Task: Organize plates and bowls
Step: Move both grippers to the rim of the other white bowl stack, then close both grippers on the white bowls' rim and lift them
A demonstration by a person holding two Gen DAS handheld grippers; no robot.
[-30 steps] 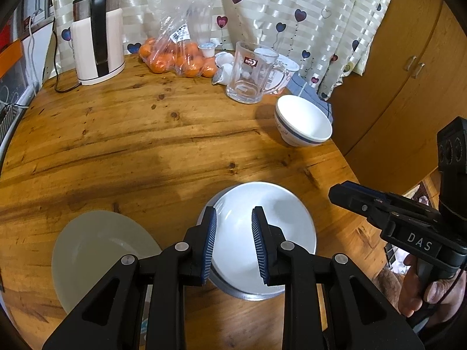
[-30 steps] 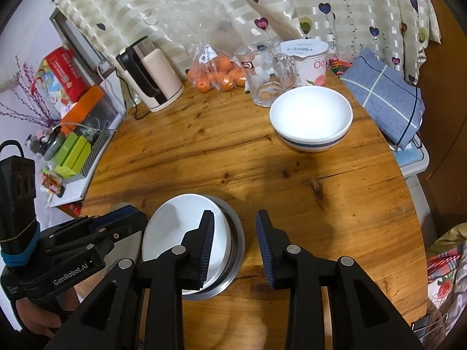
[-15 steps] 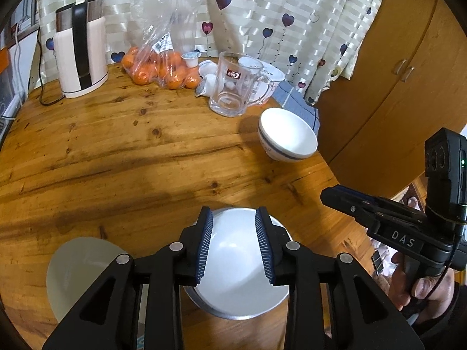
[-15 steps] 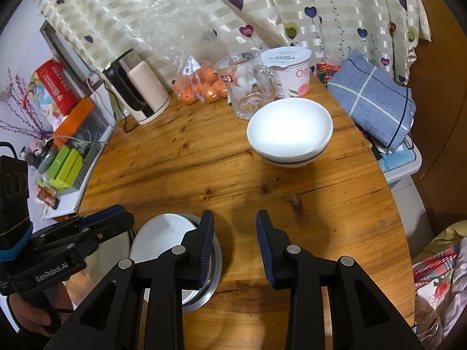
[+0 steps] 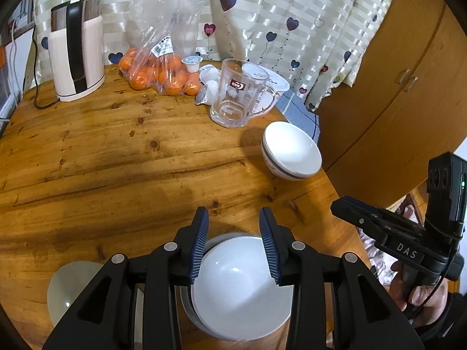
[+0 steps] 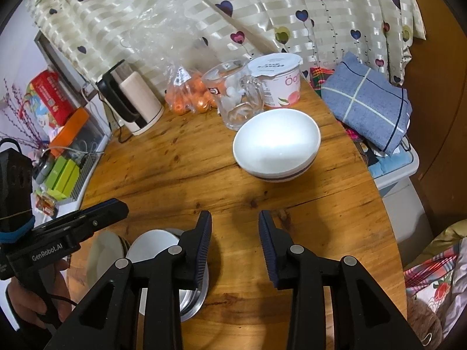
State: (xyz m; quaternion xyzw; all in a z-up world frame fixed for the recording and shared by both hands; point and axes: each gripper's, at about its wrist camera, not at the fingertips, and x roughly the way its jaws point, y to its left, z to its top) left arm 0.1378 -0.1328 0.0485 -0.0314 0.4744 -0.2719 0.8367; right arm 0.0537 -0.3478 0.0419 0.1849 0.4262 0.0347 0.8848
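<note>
A white plate (image 5: 242, 288) lies on a metal plate (image 5: 186, 306) at the table's near edge, under my open, empty left gripper (image 5: 233, 242). A pale plate (image 5: 73, 288) lies to its left. A white bowl with a blue band (image 5: 292, 151) sits at the far right edge; it also shows in the right wrist view (image 6: 277, 145). My right gripper (image 6: 235, 242) is open and empty above bare wood, right of the stacked plates (image 6: 151, 248).
On the round wooden table (image 5: 116, 160) stand a glass mug (image 5: 239, 93), a bag of oranges (image 5: 157, 73), a kettle (image 5: 76, 49) and a yogurt tub (image 6: 277, 78). A folded blue cloth (image 6: 367, 110) lies beyond the right edge. A cabinet (image 5: 394, 87) stands close by.
Both grippers have pulled back and up from the stacked plates. The plates now sit lower in both views. Both stay open.
</note>
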